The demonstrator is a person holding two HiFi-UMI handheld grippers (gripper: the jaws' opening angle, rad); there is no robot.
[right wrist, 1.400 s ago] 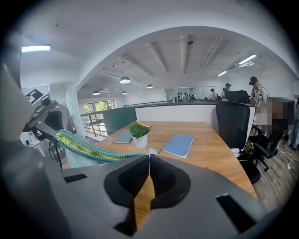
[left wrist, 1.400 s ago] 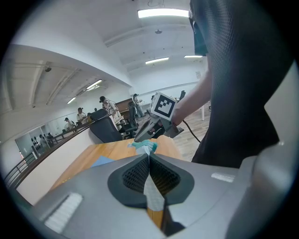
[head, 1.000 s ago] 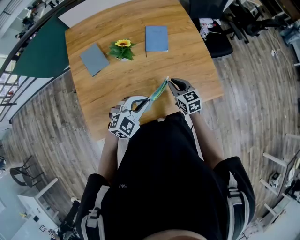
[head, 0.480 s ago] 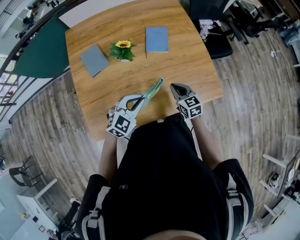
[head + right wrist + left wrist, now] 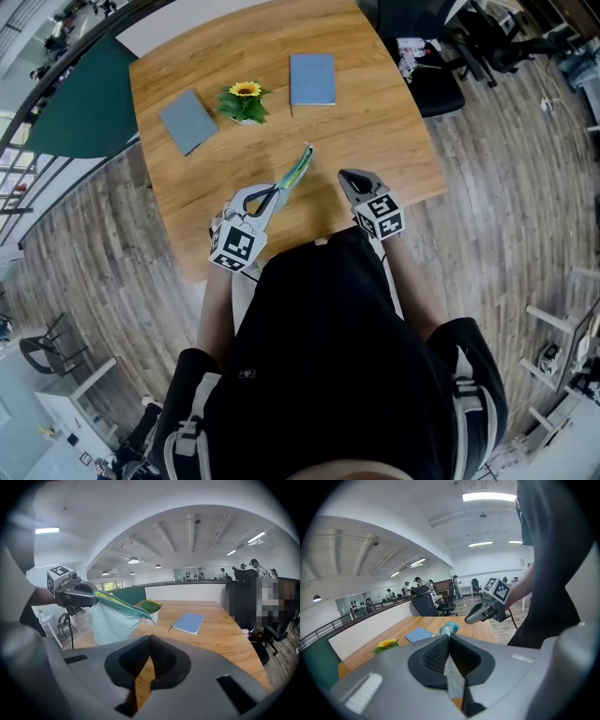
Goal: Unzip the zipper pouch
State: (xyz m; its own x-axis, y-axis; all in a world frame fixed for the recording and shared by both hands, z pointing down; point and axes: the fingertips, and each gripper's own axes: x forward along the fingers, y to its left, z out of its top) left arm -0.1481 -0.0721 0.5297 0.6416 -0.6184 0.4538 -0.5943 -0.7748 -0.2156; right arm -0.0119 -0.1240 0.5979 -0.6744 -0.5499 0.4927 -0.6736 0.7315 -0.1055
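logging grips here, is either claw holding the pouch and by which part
The left claw holds the zipper pouch by one top corner, at the end of its zipper. The right claw is shut and empty, apart from the pouch.

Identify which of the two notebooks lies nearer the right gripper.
The blue notebook, right of the sunflower; the grey notebook lies left of it, farther away.
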